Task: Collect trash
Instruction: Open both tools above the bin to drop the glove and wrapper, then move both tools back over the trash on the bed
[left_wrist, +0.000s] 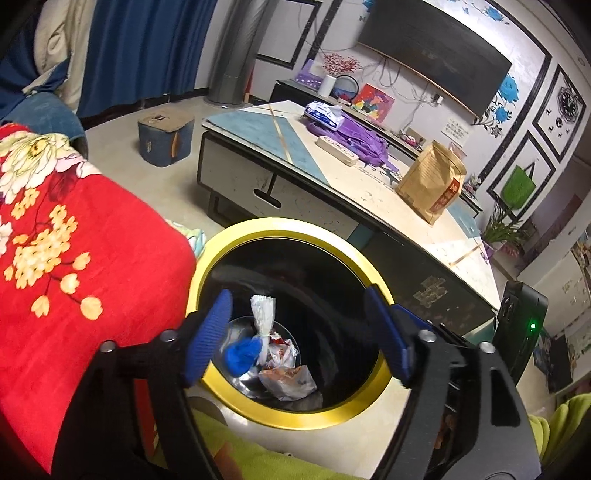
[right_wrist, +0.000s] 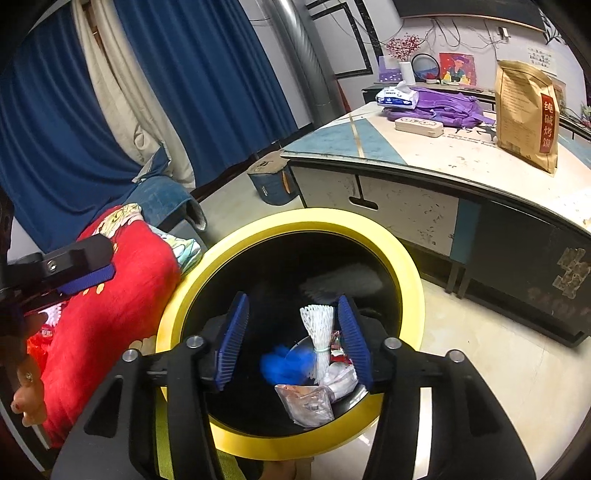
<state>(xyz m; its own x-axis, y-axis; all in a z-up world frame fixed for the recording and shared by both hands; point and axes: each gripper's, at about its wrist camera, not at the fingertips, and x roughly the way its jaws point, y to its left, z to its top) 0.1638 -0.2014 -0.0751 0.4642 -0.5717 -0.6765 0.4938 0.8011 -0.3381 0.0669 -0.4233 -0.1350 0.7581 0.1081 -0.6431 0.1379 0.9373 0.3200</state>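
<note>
Trash (right_wrist: 314, 373) inside yellow-rimmed bin (right_wrist: 406, 266) — both grippers (left_wrist: 299, 332) (right_wrist: 295, 339) spread above; kraft bag (right_wrist: 528, 114) perhaps reading "纯碱烤馍".

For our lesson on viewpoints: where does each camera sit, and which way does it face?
Left wrist: on the left hand-held gripper, looking down into the gold-rimmed bin; its own open fingers show.
Right wrist: on the right hand-held gripper, above the same bin; its open fingers and a bare hand show.
Shared: bin, trash, table, red blanket.
</note>
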